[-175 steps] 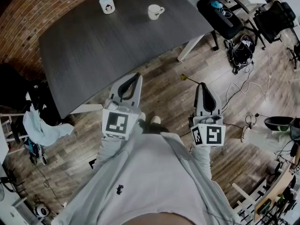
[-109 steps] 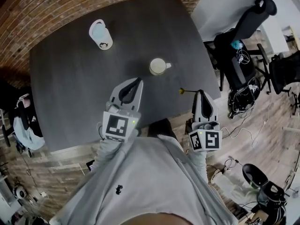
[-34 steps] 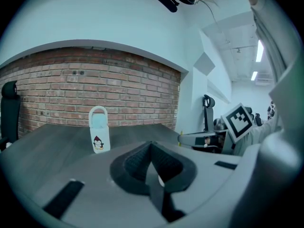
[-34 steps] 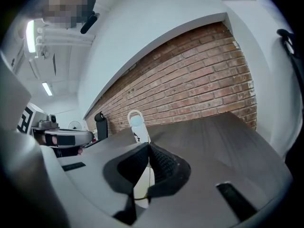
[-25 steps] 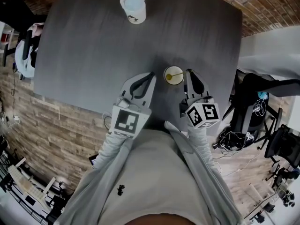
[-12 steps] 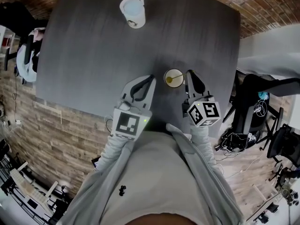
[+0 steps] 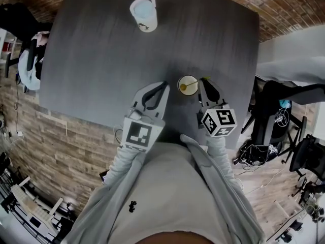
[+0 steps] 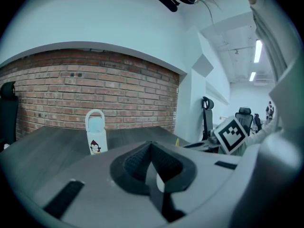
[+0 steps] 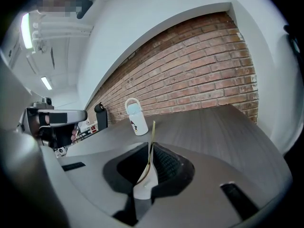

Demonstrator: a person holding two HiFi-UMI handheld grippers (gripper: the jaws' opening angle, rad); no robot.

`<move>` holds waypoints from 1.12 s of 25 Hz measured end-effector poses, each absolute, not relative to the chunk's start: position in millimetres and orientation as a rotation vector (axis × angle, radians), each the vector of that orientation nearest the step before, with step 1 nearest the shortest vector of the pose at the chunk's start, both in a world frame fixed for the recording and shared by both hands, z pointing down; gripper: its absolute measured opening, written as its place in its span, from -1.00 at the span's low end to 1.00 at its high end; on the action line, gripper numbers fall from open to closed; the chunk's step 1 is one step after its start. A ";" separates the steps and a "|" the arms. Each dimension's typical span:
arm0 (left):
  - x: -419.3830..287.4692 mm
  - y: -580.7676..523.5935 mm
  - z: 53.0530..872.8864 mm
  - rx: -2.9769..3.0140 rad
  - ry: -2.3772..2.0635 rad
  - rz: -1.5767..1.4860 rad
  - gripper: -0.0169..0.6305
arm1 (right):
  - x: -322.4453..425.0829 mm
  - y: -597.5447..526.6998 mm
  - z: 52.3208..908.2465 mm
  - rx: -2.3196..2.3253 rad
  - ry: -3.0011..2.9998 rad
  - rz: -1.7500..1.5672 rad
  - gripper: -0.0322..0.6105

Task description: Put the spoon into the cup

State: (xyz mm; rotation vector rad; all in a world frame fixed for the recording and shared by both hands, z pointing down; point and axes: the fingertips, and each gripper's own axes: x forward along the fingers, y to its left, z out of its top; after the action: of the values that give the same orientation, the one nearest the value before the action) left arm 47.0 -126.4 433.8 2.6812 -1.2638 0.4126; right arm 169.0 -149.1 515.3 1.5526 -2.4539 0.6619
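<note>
We're right at the delivery step. The right gripper (image 7: 205, 80) has its jaws pinched tight on the thin handle of the spoon (image 7: 189, 85), and in the right gripper view that handle (image 9: 152, 137) stands up between the ribbed pads. From the head view, the yellowish bowl end already sits inside the rim circle of the white cup (image 7: 180, 80), with the handle slanting out over the rim towards the jaws just beside it. We can't tell how deep the bowl has dropped, or whether it touches the bottom. The cup stands on the dark table (image 7: 101, 60) near the person's edge, well apart from the white bottle (image 7: 143, 13) at the far side. The left gripper (image 7: 164, 85) hangs just to the left of the cup with its jaws together on nothing, and we judge it is taking no part. By our reading the next move is a release. We'd ease the spoon down until the cup bears its weight, part the jaws gently so the handle leans on the rim, then draw back clear. The risk is snagging the handle on the way out and tipping the light cup.
</note>
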 end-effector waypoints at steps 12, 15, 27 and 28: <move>43.4 -126.9 422.4 2.691 -1.293 0.378 -0.89 | 167.3 -148.5 510.6 1.536 -2.449 0.651 -0.50; 42.8 -125.6 419.3 2.701 -1.295 0.369 -0.89 | 169.6 -147.2 505.9 1.554 -2.443 0.630 -0.43; 43.7 -122.9 396.7 2.746 -1.313 0.319 -0.89 | 180.9 -137.8 464.2 1.608 -2.471 0.509 -0.40; 43.9 -122.8 394.6 2.751 -1.313 0.317 -0.89 | 181.8 -136.9 458.7 1.613 -2.477 0.493 -0.40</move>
State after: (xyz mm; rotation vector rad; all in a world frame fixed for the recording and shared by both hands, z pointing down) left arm 43.9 -122.8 394.6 2.7512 -1.3129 0.3167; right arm 181.8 -136.9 458.7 1.6133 -2.4766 0.4932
